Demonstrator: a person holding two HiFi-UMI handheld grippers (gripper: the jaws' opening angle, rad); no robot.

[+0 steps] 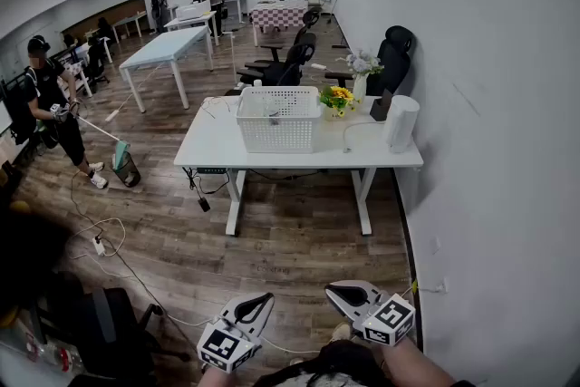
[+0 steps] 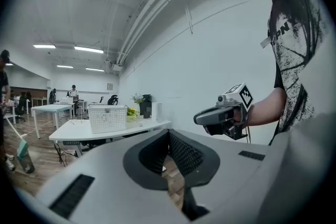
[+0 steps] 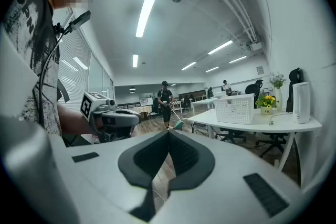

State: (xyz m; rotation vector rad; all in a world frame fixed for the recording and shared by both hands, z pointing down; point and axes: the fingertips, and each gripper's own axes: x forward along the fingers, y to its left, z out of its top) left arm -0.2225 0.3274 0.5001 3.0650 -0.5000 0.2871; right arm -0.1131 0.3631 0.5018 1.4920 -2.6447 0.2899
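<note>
The wooden floor (image 1: 299,240) spreads out below me. Well ahead of my jaws stands the white table (image 1: 213,151), its right end against the wall. Black office chairs (image 1: 288,66) stand behind it. Far off to the left, a person (image 1: 47,104) holds a broom.

The white basket (image 1: 279,120) sits near the middle of the table. A white cylinder (image 1: 400,123) stands upright at the table's right end. Between the two is a small pot of yellow flowers (image 1: 340,98).

I hold my left gripper (image 1: 265,295) and my right gripper (image 1: 332,289) low and close to my body. They are near each other but not touching, and both point towards the table. On each, the jaws are closed tip against tip and grip nothing. Only floor shows through the gap behind the tips.
</note>
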